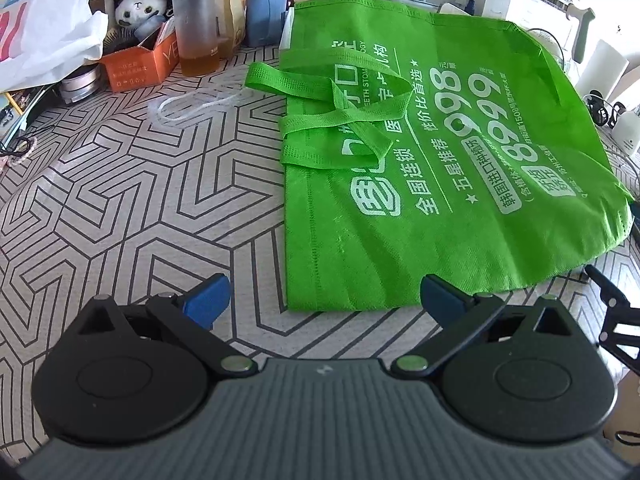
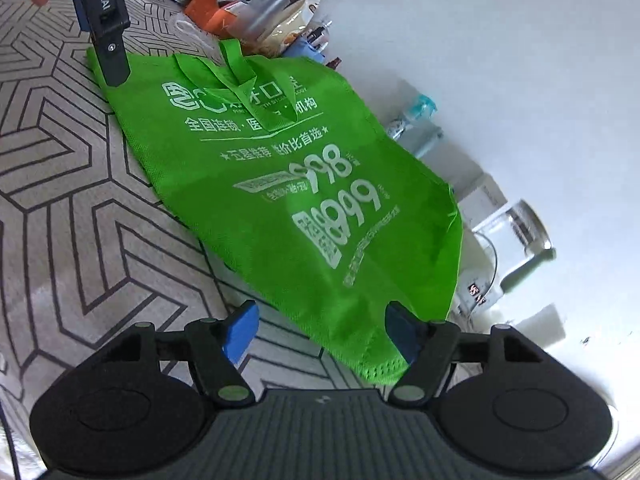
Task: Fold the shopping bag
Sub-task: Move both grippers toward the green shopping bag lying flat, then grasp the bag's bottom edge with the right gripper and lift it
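A green non-woven shopping bag (image 1: 420, 184) with white print lies flat on the patterned tablecloth (image 1: 140, 200). Its two handles (image 1: 340, 96) are folded back onto its top edge. My left gripper (image 1: 324, 298) is open just above the cloth, with the bag's near top corner between its blue pads (image 1: 208, 298). In the right wrist view the bag (image 2: 304, 200) stretches away, and my right gripper (image 2: 320, 332) is open around its near bottom corner, touching or just above it. One black finger (image 2: 114, 60) of the left gripper shows over the far corner.
Clutter lines the back edge: a white plastic bag (image 1: 52, 28), an orange box (image 1: 136, 64), a tall bottle of amber liquid (image 1: 198, 28), a blue holder (image 1: 266, 16). A white cord loop (image 1: 192, 104) lies left of the bag. A glass jug (image 2: 520, 232) stands by the wall.
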`<control>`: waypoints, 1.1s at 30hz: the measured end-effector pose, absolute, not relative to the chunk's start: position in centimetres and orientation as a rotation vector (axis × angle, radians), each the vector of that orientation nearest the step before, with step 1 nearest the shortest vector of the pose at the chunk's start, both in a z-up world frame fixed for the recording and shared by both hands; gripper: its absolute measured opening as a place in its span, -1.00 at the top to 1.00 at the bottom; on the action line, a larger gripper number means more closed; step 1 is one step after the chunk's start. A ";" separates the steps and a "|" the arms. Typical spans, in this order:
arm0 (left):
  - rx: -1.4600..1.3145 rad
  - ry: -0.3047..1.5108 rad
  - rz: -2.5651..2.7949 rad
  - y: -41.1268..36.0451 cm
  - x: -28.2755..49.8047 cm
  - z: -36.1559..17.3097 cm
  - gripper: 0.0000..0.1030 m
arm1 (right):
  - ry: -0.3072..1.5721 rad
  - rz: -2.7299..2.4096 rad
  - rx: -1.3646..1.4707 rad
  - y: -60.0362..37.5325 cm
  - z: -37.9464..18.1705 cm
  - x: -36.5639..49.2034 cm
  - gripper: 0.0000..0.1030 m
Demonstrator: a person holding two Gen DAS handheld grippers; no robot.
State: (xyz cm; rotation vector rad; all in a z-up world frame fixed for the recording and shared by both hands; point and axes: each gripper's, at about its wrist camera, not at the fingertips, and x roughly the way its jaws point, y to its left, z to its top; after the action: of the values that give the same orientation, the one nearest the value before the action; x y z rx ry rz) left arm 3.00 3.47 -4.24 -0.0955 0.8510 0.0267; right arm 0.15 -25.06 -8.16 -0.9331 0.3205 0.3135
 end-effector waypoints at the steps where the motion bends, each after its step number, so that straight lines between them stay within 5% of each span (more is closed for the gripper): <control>1: -0.097 0.850 0.031 3.6 3.0 -4.2 -1.00 | 0.322 0.316 -0.914 -25.1 -8.2 0.8 -0.39; 6: -0.102 0.840 0.067 4.8 2.8 -3.6 -1.00 | 0.253 0.337 -0.878 -23.8 -8.6 2.3 -0.20; 8: -0.103 0.834 0.087 5.3 2.5 -3.3 -1.00 | 0.247 0.360 -0.865 -23.6 -8.3 2.5 0.44; 11: -0.107 0.818 0.113 6.0 1.9 -2.8 -1.00 | 0.260 0.407 -0.793 -23.9 -6.7 3.2 0.76; 33: -0.002 0.641 0.136 8.9 -2.7 5.0 -1.00 | 0.564 0.799 -0.474 -27.2 2.9 -3.7 0.82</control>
State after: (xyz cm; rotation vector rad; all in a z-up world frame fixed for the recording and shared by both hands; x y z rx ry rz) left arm -2.66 8.91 4.97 -0.0023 0.6413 0.1357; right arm -3.67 -27.20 2.90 -0.4744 0.5637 0.7986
